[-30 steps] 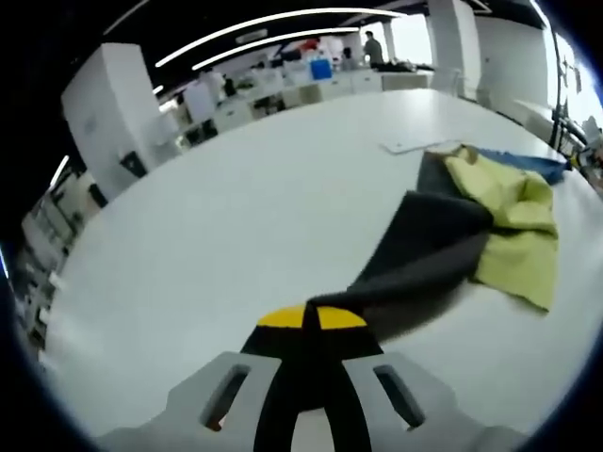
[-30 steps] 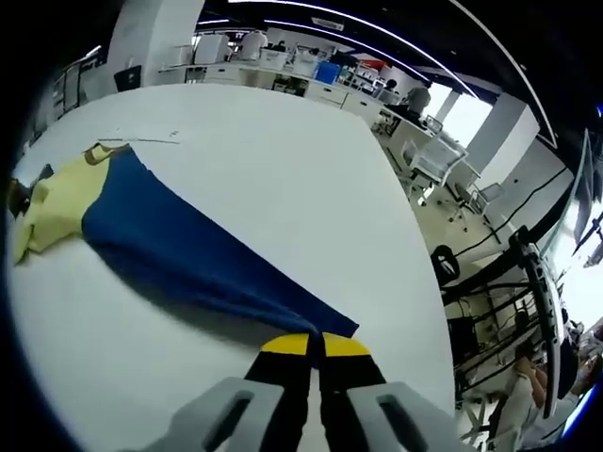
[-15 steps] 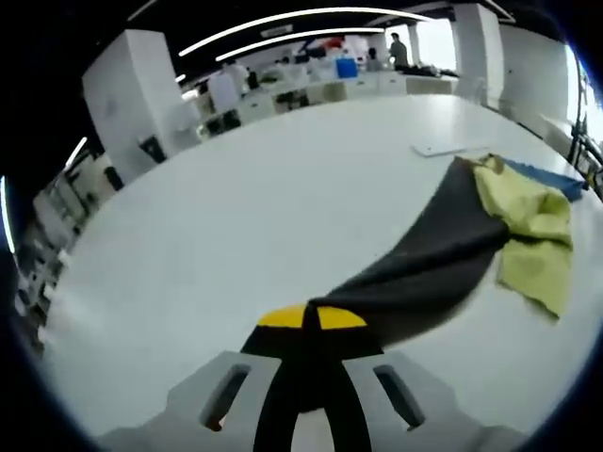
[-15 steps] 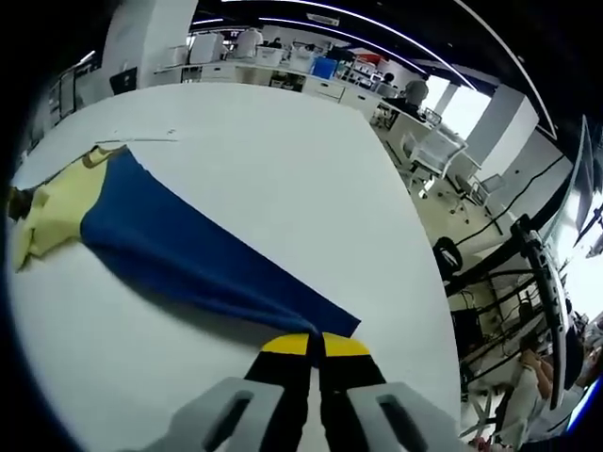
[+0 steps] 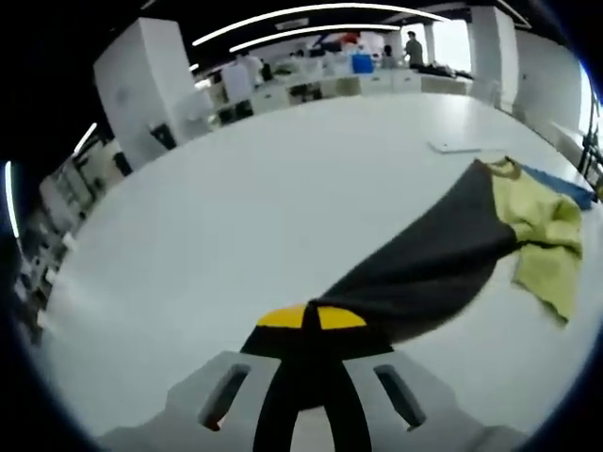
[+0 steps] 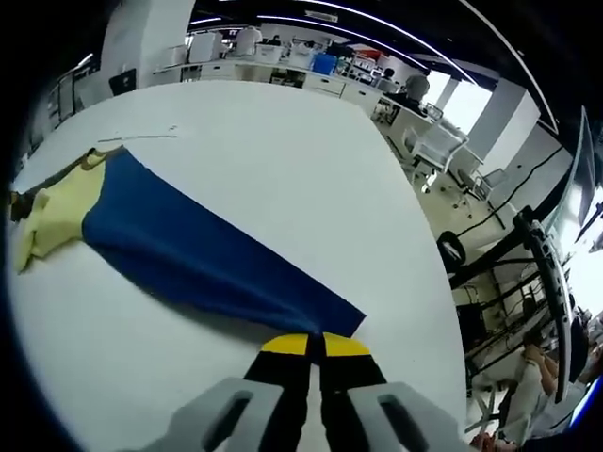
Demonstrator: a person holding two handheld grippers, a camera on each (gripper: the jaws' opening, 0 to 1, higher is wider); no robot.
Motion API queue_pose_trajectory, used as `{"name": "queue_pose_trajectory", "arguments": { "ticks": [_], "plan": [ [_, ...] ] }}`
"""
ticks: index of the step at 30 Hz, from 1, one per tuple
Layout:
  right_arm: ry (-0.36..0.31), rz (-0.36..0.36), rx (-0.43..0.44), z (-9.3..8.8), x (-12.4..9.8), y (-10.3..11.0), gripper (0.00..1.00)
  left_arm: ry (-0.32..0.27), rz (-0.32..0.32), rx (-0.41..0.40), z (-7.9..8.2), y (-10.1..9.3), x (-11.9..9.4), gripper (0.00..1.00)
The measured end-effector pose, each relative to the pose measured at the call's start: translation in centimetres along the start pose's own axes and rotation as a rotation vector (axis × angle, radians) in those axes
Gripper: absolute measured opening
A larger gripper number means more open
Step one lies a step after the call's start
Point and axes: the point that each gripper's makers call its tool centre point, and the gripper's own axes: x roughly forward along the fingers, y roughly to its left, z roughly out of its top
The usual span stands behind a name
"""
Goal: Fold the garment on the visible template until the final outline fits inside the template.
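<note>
We have the left gripper (image 5: 312,320) clamped on the garment's dark sleeve (image 5: 424,268), the right gripper (image 6: 316,345) on its blue sleeve (image 6: 198,254). The yellow body (image 5: 546,221) bunches mid-table (image 5: 236,207). Judgement: draw apart evenly, low, until it flattens.

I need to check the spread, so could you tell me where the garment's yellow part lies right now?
The yellow part lies bunched on the white table at the right of the left gripper view, beyond the dark panel; in the right gripper view it sits far left, beside the blue panel.
</note>
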Motion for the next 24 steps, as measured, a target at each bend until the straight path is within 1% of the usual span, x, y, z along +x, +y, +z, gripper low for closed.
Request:
{"name": "queue_pose_trajectory", "arguments": {
  "ticks": [1, 2, 3, 5, 6, 7, 9, 10, 13, 14, 15, 16, 17, 18, 19, 20, 22, 23, 24],
  "plan": [
    [-0.009, 0.006, 0.022, -0.1, -0.1, 0.2, 0.0, 0.001, -0.01, 0.011, -0.3, -1.0, -0.6, 0.01],
    [-0.011, 0.014, 0.032, -0.1, 0.1, 0.3, 0.01, 0.002, -0.014, 0.012, -0.3, -1.2, -0.8, 0.04],
    [-0.012, 0.024, 0.056, -0.2, 0.1, 0.5, 0.03, 0.008, -0.02, 0.006, -0.3, -1.0, -0.5, 0.1],
    [-0.033, 0.044, 0.067, 0.0, 0.0, 1.0, 0.07, 0.005, -0.025, 0.01, -0.3, -1.5, -1.0, 0.17],
    [-0.04, 0.049, 0.08, 0.0, -0.5, 1.6, 0.08, 0.0, -0.035, 0.018, -0.1, -1.7, -1.1, 0.21],
    [-0.049, 0.057, 0.094, 0.1, -0.6, 1.8, 0.11, -0.005, -0.041, 0.017, 0.1, -1.7, -1.1, 0.23],
    [-0.063, 0.072, 0.095, 0.4, -0.7, 2.1, 0.18, -0.02, -0.064, 0.021, 0.3, -2.8, -1.8, 0.29],
    [-0.079, 0.087, 0.087, 0.6, -1.1, 2.7, 0.22, -0.03, -0.072, 0.029, 0.5, -3.3, -2.2, 0.32],
    [-0.118, 0.115, 0.113, 1.5, -1.6, 3.3, 0.36, -0.054, -0.092, 0.043, 0.8, -4.2, -2.8, 0.37],
    [-0.137, 0.128, 0.117, 1.9, -2.1, 4.1, 0.42, -0.06, -0.107, 0.041, 0.9, -4.8, -3.2, 0.38],
    [-0.15, 0.136, 0.116, 2.1, -2.4, 4.5, 0.45, -0.069, -0.117, 0.04, 0.9, -5.7, -3.5, 0.39],
    [-0.164, 0.156, 0.112, 2.5, -2.4, 5.0, 0.48, -0.078, -0.137, 0.042, 0.9, -6.5, -3.7, 0.4],
    [-0.17, 0.163, 0.112, 2.6, -2.6, 5.3, 0.5, -0.08, -0.14, 0.041, 0.8, -6.6, -3.7, 0.41],
    [-0.182, 0.179, 0.102, 2.8, -3.2, 6.3, 0.52, -0.086, -0.149, 0.043, 0.7, -7.1, -3.9, 0.43],
    [-0.19, 0.197, 0.094, 3.1, -3.4, 7.1, 0.54, -0.092, -0.166, 0.05, 0.7, -8.3, -4.2, 0.44],
    [-0.196, 0.212, 0.079, 3.4, -3.1, 7.5, 0.57, -0.097, -0.172, 0.051, 0.8, -8.7, -4.4, 0.45],
    [-0.207, 0.231, 0.06, 3.6, -3.8, 9.0, 0.61, -0.1, -0.191, 0.055, 0.7, -9.7, -4.7, 0.48],
    [-0.22, 0.254, 0.052, 3.9, -4.1, 9.9, 0.62, -0.107, -0.203, 0.057, 0.8, -10.3, -4.9, 0.5],
    [-0.227, 0.268, 0.054, 4.1, -4.0, 10.2, 0.63, -0.111, -0.213, 0.058, 0.9, -10.7, -5.1, 0.51]
  ]
}}
